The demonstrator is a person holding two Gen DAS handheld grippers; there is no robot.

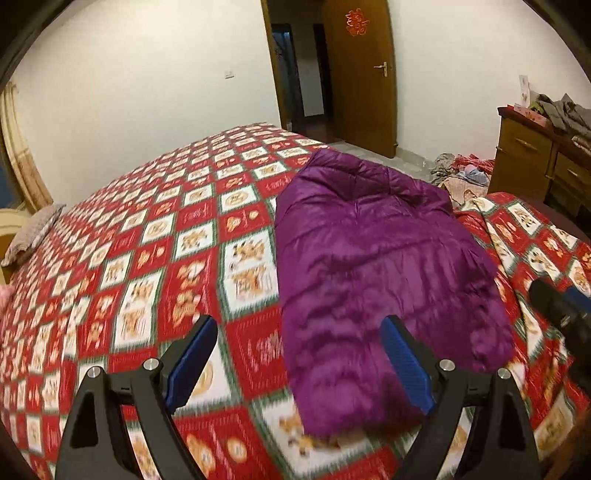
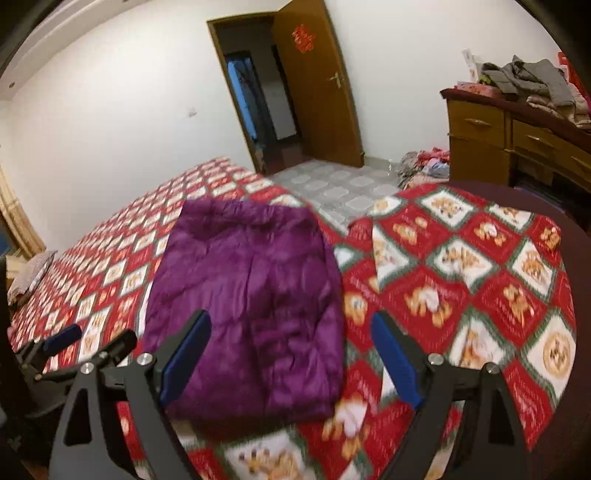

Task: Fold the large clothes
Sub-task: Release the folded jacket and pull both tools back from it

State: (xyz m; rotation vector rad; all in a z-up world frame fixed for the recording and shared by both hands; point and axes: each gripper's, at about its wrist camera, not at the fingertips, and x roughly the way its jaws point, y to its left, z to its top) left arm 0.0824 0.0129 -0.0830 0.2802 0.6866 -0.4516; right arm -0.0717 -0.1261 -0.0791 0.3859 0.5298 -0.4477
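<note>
jackets: 1 purple jacket [image 1: 373,266] | bedspreads: 1 patterned bedspread [image 1: 147,258] | grippers: 2, left gripper [image 1: 299,362], right gripper [image 2: 291,354] | doors: 1 wooden door [image 1: 362,74] | dressers: 1 dresser [image 2: 498,136]

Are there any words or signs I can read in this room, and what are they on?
"囍": red paper double-happiness sign on the wooden door.
Bedspread: its red squares seem to carry writing, too blurred to read.
Card on the dresser: too small to read.
Purple jacket: no label shows.
</note>
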